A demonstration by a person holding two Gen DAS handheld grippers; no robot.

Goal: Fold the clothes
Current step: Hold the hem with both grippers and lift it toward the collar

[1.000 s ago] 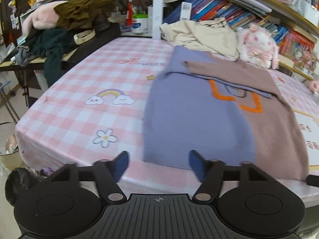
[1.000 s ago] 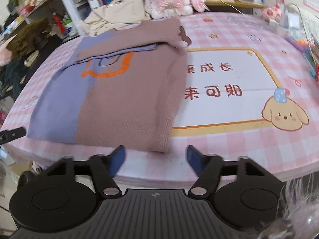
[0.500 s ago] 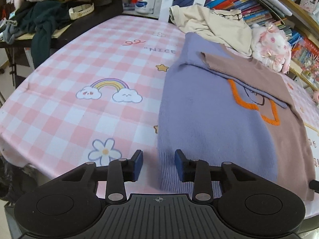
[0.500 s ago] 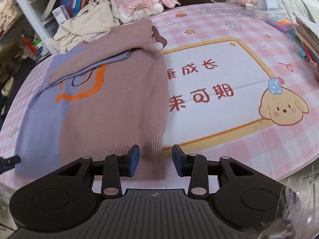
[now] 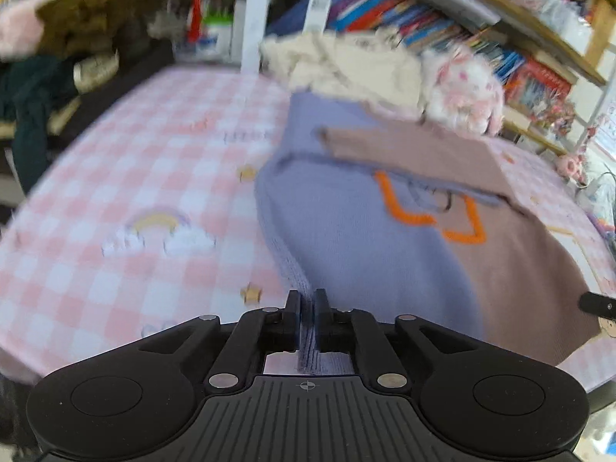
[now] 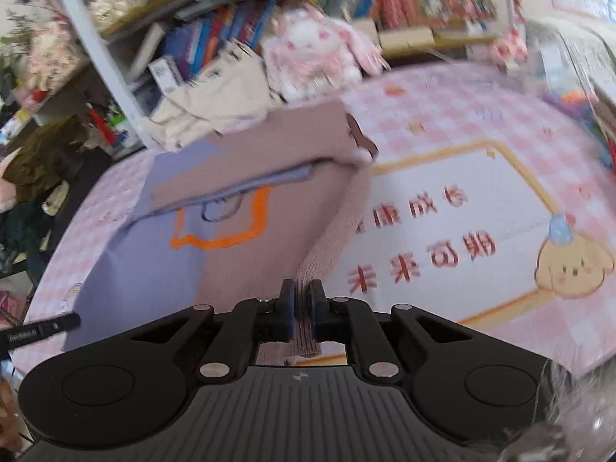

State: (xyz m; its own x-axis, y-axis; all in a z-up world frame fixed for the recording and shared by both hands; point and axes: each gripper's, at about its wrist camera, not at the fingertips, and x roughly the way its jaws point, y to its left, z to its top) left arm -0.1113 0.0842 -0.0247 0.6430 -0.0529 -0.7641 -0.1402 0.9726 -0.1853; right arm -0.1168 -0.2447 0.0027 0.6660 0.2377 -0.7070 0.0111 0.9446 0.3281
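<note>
While the two-tone lilac and mauve knitted sweater [image 5: 385, 254] is lying mid-frame on the pink checked tablecloth [image 5: 154, 177], its near hem corners are being pinched by left gripper [image 5: 307, 308] and right gripper [image 6: 303, 298]; both should be lifted level, evenly.

Your sweater [image 5: 385, 238] lies flat on the desk [image 5: 134, 192], its near hem at the front edge. Your left gripper [image 5: 307, 310] pinches the hem's left corner, and your right gripper [image 6: 303, 300] pinches the right corner. 1 sleeve [image 6: 246, 165] lies folded across the sweater's far part. Behind the sweater sits a crumpled garment [image 5: 346, 65], with a plush toy [image 5: 462, 88] to its right. Beyond them stand shelves of books [image 6: 215, 38]. A heap, probably clothes [image 5: 57, 50], lies at the far left.
</note>
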